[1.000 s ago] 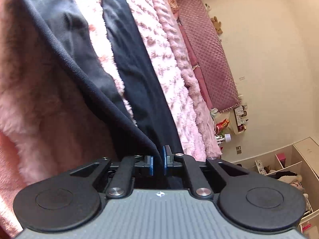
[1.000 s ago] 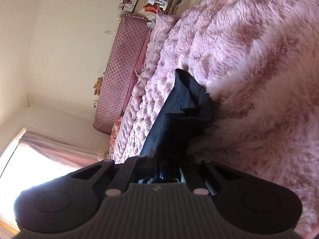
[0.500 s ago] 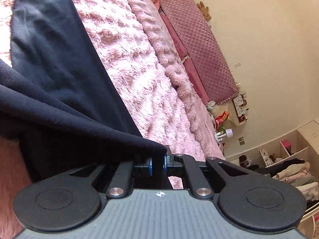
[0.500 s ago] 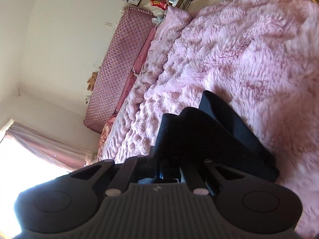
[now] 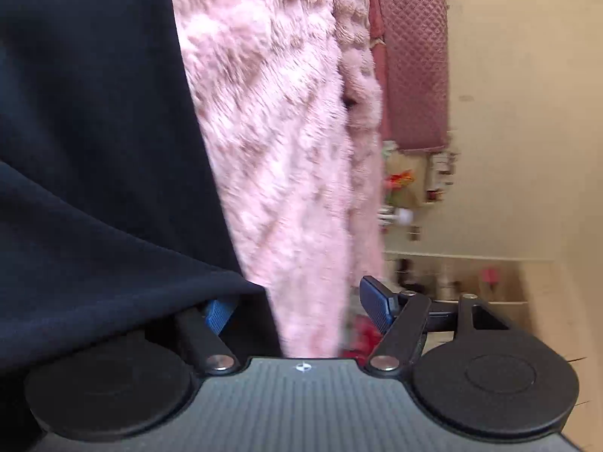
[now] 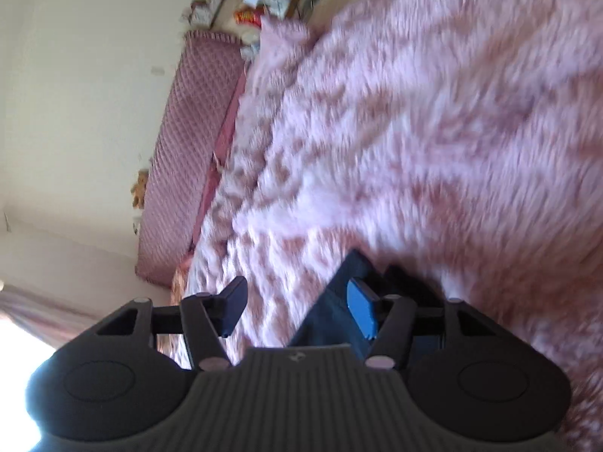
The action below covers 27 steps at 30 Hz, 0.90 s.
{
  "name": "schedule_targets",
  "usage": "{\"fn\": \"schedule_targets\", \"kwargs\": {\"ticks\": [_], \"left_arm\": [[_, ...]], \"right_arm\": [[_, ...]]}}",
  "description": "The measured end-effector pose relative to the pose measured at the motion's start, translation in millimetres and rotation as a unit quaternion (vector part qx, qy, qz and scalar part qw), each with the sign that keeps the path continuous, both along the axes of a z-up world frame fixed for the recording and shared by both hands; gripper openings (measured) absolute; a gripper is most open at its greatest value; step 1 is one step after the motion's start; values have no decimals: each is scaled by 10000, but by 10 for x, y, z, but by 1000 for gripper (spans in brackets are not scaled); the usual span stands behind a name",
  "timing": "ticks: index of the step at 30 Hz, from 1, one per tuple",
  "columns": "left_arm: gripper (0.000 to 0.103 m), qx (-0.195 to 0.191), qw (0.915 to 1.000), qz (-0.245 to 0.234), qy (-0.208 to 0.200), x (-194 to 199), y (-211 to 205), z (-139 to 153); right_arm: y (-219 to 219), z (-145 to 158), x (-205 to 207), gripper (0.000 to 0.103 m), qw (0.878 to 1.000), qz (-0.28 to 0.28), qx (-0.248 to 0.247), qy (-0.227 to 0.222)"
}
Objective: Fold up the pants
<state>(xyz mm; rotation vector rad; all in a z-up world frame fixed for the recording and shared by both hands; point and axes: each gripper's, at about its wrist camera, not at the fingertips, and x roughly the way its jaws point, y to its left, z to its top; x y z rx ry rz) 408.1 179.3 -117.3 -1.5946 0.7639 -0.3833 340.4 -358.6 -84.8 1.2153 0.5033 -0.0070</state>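
The dark navy pants [image 5: 94,158] lie on the fluffy pink blanket [image 5: 282,132] and fill the left of the left wrist view. A fold of them drapes over my left gripper's left finger. My left gripper [image 5: 297,307] is open, jaws wide apart. In the right wrist view only a small edge of the pants [image 6: 331,312] shows, beside the right finger. My right gripper [image 6: 297,307] is open and holds nothing, low over the blanket [image 6: 433,132]. The right wrist view is blurred.
A quilted mauve headboard [image 5: 414,56] [image 6: 188,143] runs along the cream wall. A cluttered bedside stand [image 5: 414,188] [image 6: 245,7] sits past the bed's end. Open shelves [image 5: 471,278] stand low against the wall.
Both grippers have opened and let go of the pants. The pants now lie on the blanket, and both grippers have dropped close to it.
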Motion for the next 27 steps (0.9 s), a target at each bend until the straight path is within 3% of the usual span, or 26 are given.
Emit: {"fn": "schedule_targets", "kwargs": {"ticks": [1, 2, 3, 5, 8, 10, 13, 15, 18, 23, 25, 27], "left_arm": [[87, -772, 9970, 56, 13, 26, 41, -79], [87, -1133, 9933, 221, 39, 22, 83, -89], [87, -1163, 9924, 409, -6, -10, 128, -40], [88, -724, 9944, 678, -360, -141, 207, 196], [88, -75, 9956, 538, -769, -375, 223, 530], [88, 692, 9904, 763, -924, -658, 219, 755], [86, 1918, 9708, 730, -1244, -1027, 195, 1077], [82, 2614, 9554, 674, -1200, -1250, 127, 1235], [81, 3685, 9195, 849, -1068, -1648, 58, 1375], [81, 4803, 8700, 771, -802, -2201, -91, 1376], [80, 5066, 8556, 688, -809, -2312, -208, 1316], [79, 5212, 8478, 439, -875, -2374, -388, 1207]], "right_arm": [[-28, 124, -86, 61, 9993, -190, -307, -107], [-59, 223, -119, 61, 9979, -241, -587, -114], [-80, 293, -162, 61, 9968, -184, -767, -89], [-131, 340, -261, 62, 9962, 65, -868, -19], [-144, 332, -530, 61, 9931, 537, -1042, 97], [-76, 317, -750, 60, 9870, 857, -1346, 166], [6, 257, -1096, 60, 9824, 1196, -1418, 223], [59, 240, -1380, 61, 9822, 1179, -1447, 189], [203, 227, -1662, 61, 9782, 1322, -1572, 306], [570, 251, -1807, 60, 9686, 1800, -1682, 344], [575, 164, -1772, 60, 9808, 1501, -1102, 577], [497, 9, -1697, 60, 9897, 1141, 56, 861]]}}
